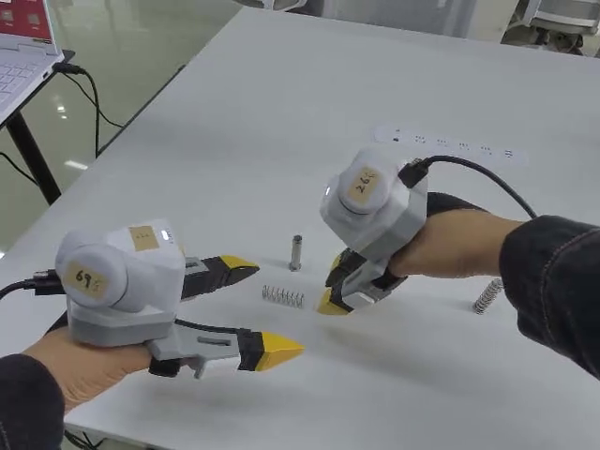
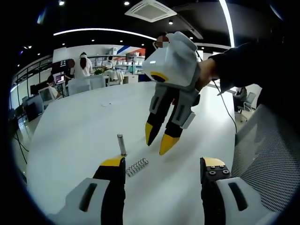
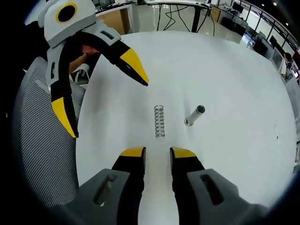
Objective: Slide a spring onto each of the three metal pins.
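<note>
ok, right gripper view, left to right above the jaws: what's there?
left gripper → spring → metal pin

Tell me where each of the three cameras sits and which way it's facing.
Head view: on the headset, facing forward and down at the table; dark sleeves, left gripper and right gripper show.
Left gripper view: on the left gripper, facing along its open jaws at the spring, upright pin and right gripper.
Right gripper view: on the right gripper, facing down its jaws at the same spring and pin; left gripper upper left.
Shared: both gripper views hold that spring lying beside the pin.
</note>
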